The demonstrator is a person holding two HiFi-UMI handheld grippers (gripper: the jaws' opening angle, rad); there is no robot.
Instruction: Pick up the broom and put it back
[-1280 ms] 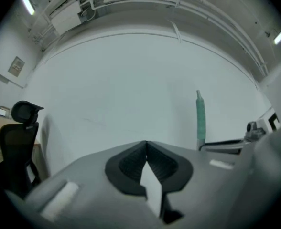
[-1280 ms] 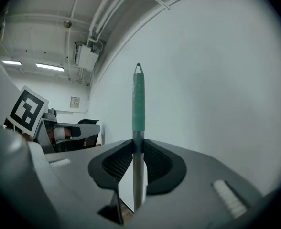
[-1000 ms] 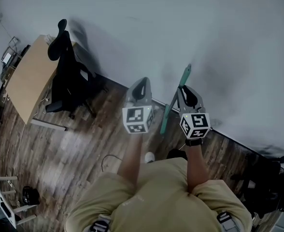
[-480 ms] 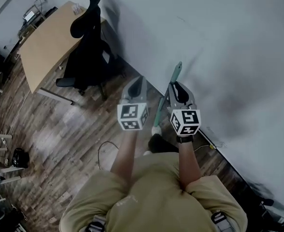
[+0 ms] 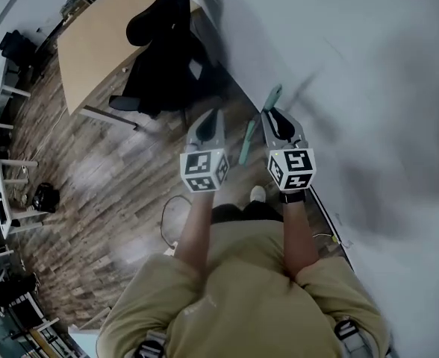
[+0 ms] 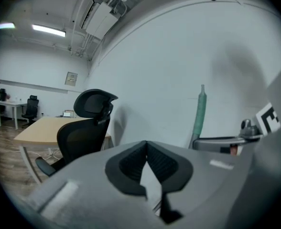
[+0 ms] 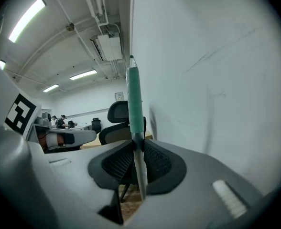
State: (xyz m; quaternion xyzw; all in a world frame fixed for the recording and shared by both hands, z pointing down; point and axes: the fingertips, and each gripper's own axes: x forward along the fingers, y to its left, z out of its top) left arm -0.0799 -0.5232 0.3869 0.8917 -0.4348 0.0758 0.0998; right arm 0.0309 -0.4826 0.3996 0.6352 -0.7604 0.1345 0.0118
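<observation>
now the right gripper (image 7: 136,149) has its jaws pinching the broom (image 7: 135,99) handle, which rises upright between them, close beside the white wall (image 7: 217,80). the left gripper (image 6: 146,146) has its jaws pressed together on nothing.

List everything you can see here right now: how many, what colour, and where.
broom: one, green grip on a grey shaft, upright beside the wall
office chair: one, black, by the desk, close to the wall
desk: one, light wood, left of the chair
wall: one, white, on the right
floor: one, dark wood planks, underfoot
cable: one, dark, looped on the floor near the person
ceiling lights: several, white strips, overhead
shoe: one showing, white, on the floor between the arms
shirt: one, tan, on the person
left claw: one, grey, shut and empty, held out ahead
right claw: one, grey, shut on the broom's shaft
</observation>
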